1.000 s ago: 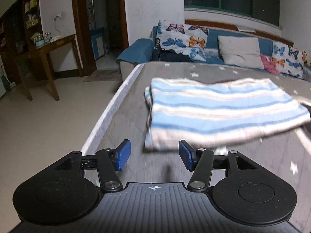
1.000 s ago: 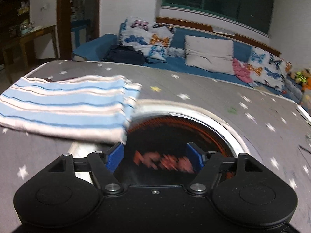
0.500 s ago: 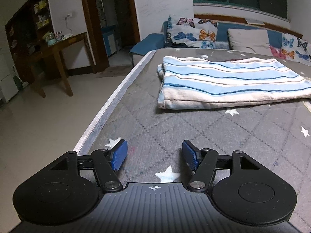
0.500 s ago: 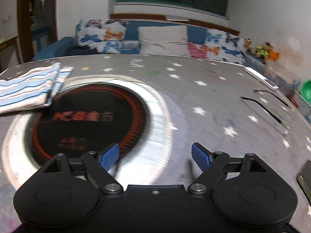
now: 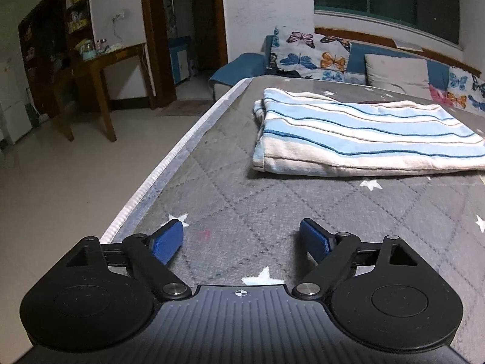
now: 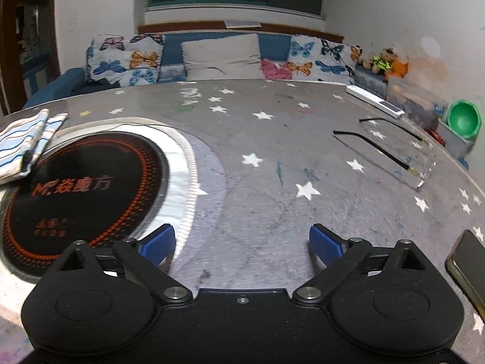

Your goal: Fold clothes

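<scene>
Since a second earlier, the right gripper (image 6: 242,239) had swung away from the folded striped cloth (image 5: 360,135), which now lay at the far left of its view, overlapping the round black cooktop (image 6: 81,188). Both tongs' jaws had just been opening and stood wide, holding nothing. The left gripper (image 5: 241,236) hung tilted downward over the starred grey tabletop (image 5: 242,188), well short of the cloth.
</scene>
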`<state>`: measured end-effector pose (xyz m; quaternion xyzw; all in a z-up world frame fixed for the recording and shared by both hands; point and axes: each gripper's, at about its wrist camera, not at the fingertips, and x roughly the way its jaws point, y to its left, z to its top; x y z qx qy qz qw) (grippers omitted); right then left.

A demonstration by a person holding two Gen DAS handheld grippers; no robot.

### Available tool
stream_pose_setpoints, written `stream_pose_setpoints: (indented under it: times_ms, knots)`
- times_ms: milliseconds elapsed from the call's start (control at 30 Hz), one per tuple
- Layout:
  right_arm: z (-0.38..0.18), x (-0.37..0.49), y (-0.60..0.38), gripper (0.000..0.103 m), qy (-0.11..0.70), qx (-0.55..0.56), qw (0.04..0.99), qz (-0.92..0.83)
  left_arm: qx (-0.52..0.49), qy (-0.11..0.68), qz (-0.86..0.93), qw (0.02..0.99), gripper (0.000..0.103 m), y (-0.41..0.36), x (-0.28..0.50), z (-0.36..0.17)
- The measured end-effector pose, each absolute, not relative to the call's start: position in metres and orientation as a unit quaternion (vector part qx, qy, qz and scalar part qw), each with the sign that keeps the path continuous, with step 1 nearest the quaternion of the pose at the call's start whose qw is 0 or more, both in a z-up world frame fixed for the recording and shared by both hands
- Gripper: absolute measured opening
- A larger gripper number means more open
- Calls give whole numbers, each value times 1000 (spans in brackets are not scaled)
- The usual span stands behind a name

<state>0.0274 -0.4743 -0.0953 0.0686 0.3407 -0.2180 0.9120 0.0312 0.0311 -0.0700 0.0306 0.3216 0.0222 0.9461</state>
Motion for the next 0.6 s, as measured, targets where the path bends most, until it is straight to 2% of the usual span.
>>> stream_pose_setpoints:
  times_ms: [200,600]
  knots:
    - [-98,30,-485,103,341,74,912,-214,13,330,26,944,97,35,36,-72]
    - [-100,32,-493,103,333,72,915,-215,4,335,30,942,103,45,41,-76]
